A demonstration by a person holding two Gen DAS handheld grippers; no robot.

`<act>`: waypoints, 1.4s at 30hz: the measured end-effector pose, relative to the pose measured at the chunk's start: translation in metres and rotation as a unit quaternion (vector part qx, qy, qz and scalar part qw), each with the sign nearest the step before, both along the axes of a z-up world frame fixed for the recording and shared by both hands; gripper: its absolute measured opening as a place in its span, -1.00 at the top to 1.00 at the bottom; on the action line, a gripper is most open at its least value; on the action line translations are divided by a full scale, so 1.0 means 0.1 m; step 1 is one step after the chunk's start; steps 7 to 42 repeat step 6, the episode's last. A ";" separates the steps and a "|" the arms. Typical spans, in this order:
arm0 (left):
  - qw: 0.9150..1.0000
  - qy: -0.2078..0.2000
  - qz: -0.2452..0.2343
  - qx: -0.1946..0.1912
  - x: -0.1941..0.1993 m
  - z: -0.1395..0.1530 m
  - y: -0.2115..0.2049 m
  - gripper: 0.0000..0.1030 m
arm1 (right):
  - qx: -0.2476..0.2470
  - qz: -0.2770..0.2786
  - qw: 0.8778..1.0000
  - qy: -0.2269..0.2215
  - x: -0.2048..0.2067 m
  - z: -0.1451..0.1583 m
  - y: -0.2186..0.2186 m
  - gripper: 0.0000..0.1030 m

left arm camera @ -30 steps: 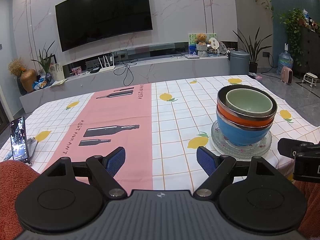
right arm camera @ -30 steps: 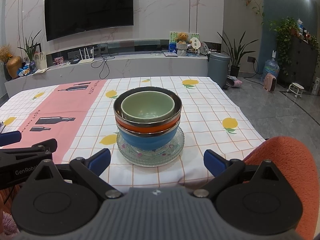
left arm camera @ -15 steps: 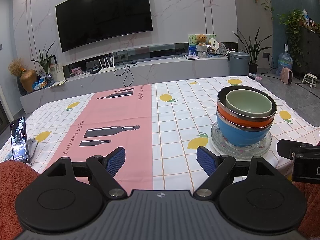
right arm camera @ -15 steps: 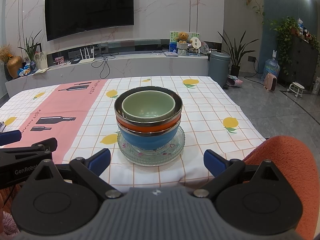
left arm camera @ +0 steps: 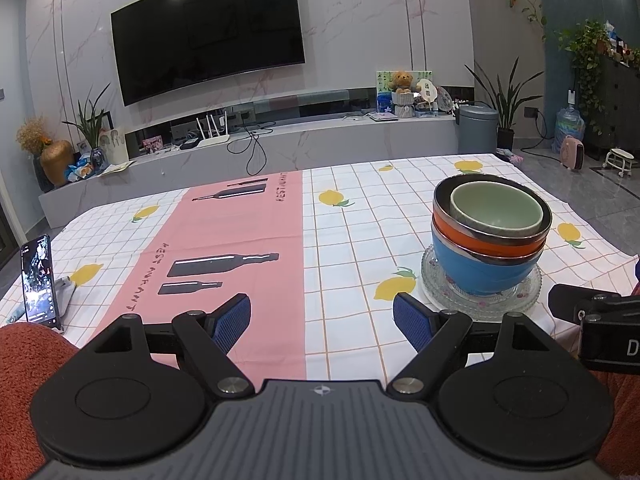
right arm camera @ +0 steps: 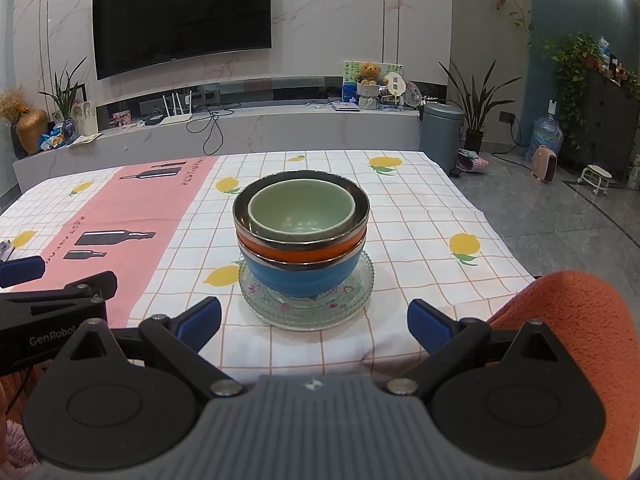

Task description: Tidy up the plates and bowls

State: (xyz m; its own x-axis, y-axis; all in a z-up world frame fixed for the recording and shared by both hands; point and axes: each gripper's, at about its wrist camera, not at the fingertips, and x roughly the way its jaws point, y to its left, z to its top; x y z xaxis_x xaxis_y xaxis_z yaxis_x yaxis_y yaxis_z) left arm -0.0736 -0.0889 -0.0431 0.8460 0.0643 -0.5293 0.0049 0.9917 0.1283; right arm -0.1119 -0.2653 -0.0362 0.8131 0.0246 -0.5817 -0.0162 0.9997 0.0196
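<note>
A stack of bowls stands on clear glass plates (right arm camera: 362,284) near the table's front right: a blue bowl (right arm camera: 300,278) at the bottom, an orange bowl (right arm camera: 300,252) in it, and a pale green bowl (right arm camera: 302,212) on top. The stack also shows in the left wrist view (left arm camera: 486,236) at the right. My right gripper (right arm camera: 314,322) is open and empty, just in front of the plates. My left gripper (left arm camera: 322,318) is open and empty, over the tablecloth to the left of the stack.
A phone (left arm camera: 38,280) stands propped at the table's left edge. The tablecloth (left arm camera: 248,240) has a pink panel and lemon prints. A TV wall, a low console and a grey bin (right arm camera: 442,134) stand beyond the table's far edge.
Both grippers have drawn back very slightly; the bowl stack and plates have not moved.
</note>
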 end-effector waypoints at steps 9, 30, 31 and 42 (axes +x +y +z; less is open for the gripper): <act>1.000 -0.003 -0.002 -0.003 -0.01 0.01 0.00 -0.84 | 0.000 0.001 1.000 0.001 0.00 0.00 0.01 -0.89; 1.000 -0.003 -0.002 -0.003 -0.01 0.01 0.00 -0.84 | 0.000 0.001 1.000 0.001 0.00 0.00 0.01 -0.89; 1.000 -0.003 -0.002 -0.003 -0.01 0.01 0.00 -0.84 | 0.000 0.001 1.000 0.001 0.00 0.00 0.01 -0.89; 1.000 -0.003 -0.002 -0.003 -0.01 0.01 0.00 -0.84 | 0.000 0.001 1.000 0.001 0.00 0.00 0.01 -0.89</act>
